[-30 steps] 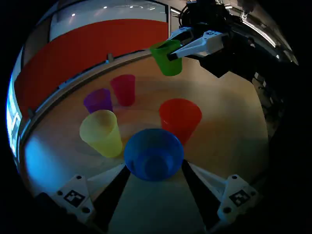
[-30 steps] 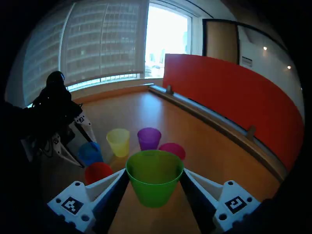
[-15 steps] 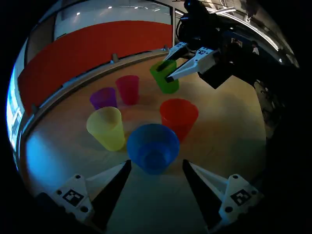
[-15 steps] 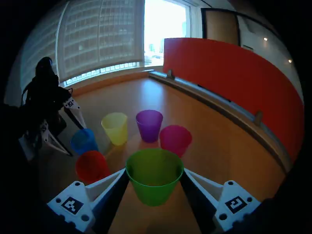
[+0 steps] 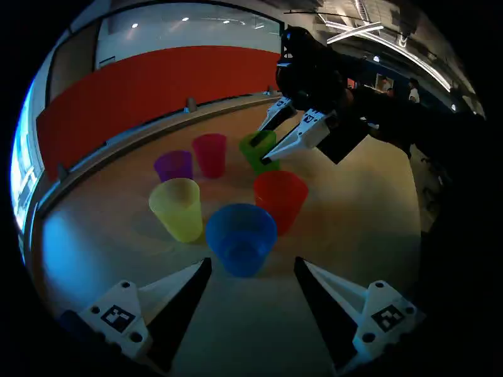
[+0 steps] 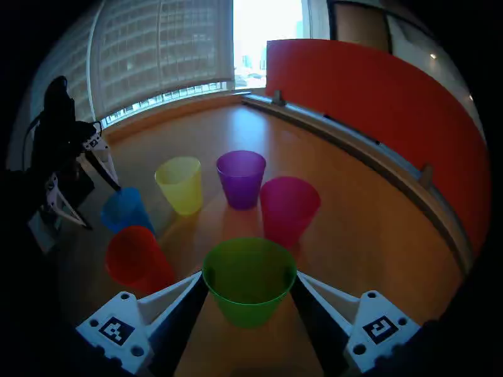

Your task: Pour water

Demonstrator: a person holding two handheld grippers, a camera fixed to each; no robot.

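Left gripper view: left gripper (image 5: 251, 262) released, fingers spread just short of the near blue cup (image 5: 241, 235). Farther off, the right gripper (image 5: 259, 149) holds the green cup (image 5: 266, 166) low, close to the pink cup (image 5: 209, 154) and red cup (image 5: 281, 198); judged risk: a clip topples these light tapered tumblers. Right gripper view: both fingers clamp the green cup, which is thin, smooth, translucent plastic over the glossy wooden table (image 6: 352, 207); whether it holds water cannot be told.

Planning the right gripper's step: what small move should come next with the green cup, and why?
Probably set the green cup down on the table: the right gripper holds it upright and low, in the gap between the pink cup and the red cup.
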